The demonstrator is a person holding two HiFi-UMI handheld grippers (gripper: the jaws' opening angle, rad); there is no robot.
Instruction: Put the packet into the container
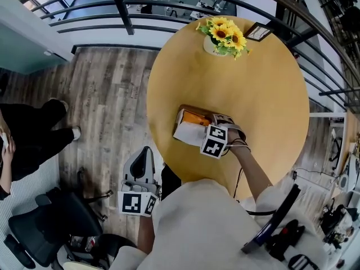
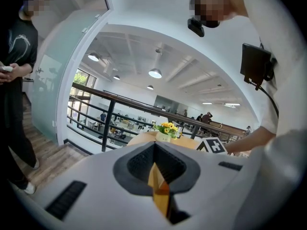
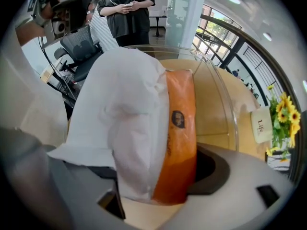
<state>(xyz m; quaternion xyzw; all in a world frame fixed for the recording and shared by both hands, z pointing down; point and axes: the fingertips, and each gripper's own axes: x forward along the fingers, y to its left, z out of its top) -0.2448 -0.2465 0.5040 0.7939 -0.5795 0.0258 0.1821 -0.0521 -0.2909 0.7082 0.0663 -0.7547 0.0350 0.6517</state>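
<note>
The packet (image 1: 190, 130), white wrap with an orange side, lies in the clear container (image 1: 181, 117) near the front of the round wooden table (image 1: 270, 94). My right gripper (image 1: 207, 126) reaches in from the right. In the right gripper view the packet (image 3: 144, 114) fills the wide gap of the right gripper (image 3: 158, 181) and touches both sides, with the container's clear wall (image 3: 226, 104) curving behind it. My left gripper (image 1: 140, 157) hangs off the table over the floor, shut and holding nothing; in its own view the left gripper (image 2: 157, 163) shows only a thin slit.
A pot of sunflowers (image 1: 225, 35) and a small framed card (image 1: 257, 32) stand at the table's far edge. A person in black (image 1: 28, 134) stands on the wooden floor at left. An office chair (image 1: 45, 229) is by my left side. A railing (image 1: 124, 10) runs behind.
</note>
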